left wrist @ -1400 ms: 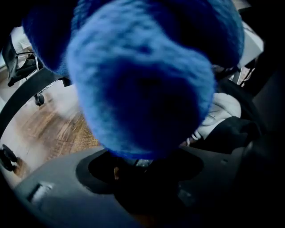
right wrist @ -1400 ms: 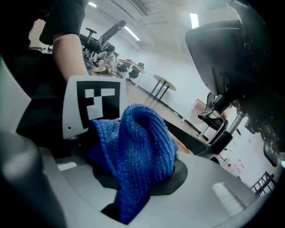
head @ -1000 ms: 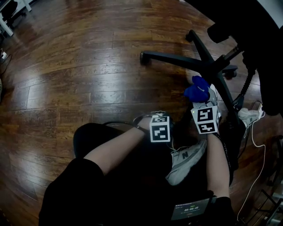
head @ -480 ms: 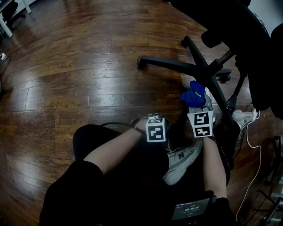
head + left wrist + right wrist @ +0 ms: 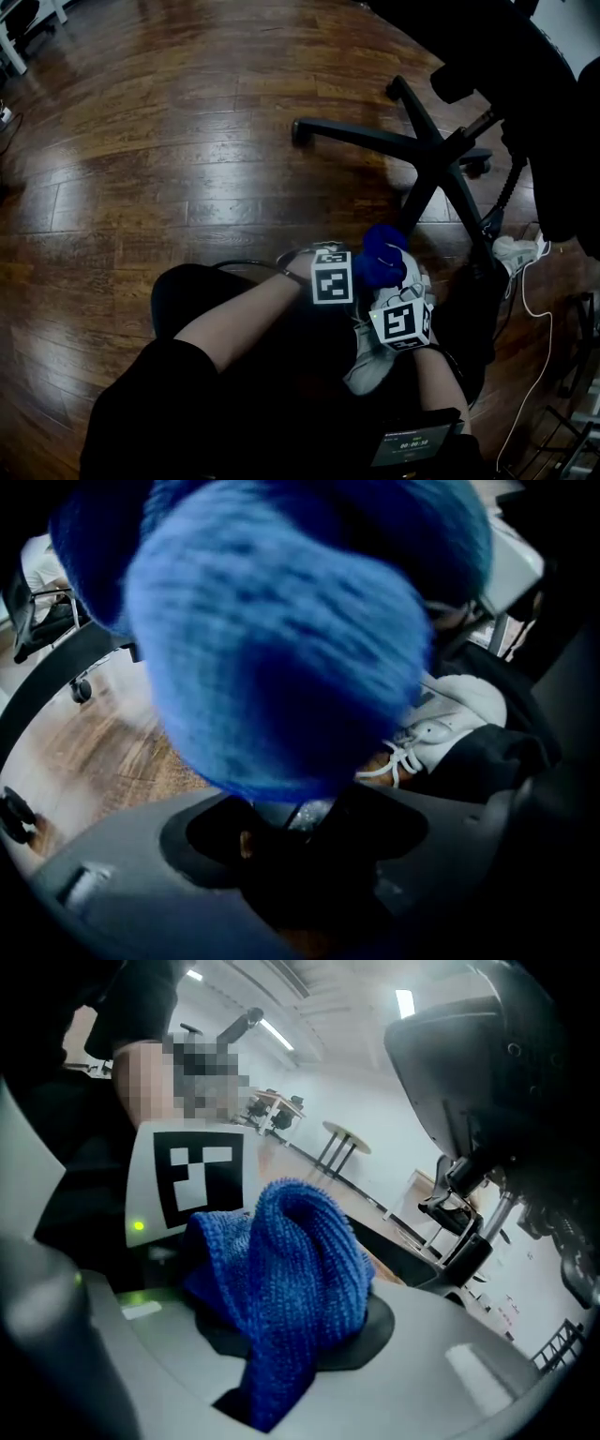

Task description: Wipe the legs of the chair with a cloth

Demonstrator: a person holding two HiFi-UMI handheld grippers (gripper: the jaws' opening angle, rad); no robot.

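The black chair base [image 5: 436,150] stands at the upper right of the head view, with one leg [image 5: 356,136] running left and another [image 5: 417,202] slanting down toward me. The blue cloth [image 5: 380,255] is bunched in my right gripper [image 5: 386,286], which is shut on it just below that slanting leg and clear of it. In the right gripper view the cloth [image 5: 291,1279] rises out of the jaw slot. My left gripper [image 5: 356,272] sits right beside it. The cloth [image 5: 281,639] fills the left gripper view and hides the jaws.
The chair's dark seat [image 5: 487,47] overhangs the upper right. A white sneaker [image 5: 380,352] lies under the grippers and another shoe [image 5: 516,251] sits by the right chair leg. A white cable [image 5: 525,309] trails down the right side. Wooden floor [image 5: 169,141] spreads to the left.
My right gripper has drawn back with the blue cloth, down and to the left from the chair leg, to beside the left gripper. The left gripper has hardly moved.
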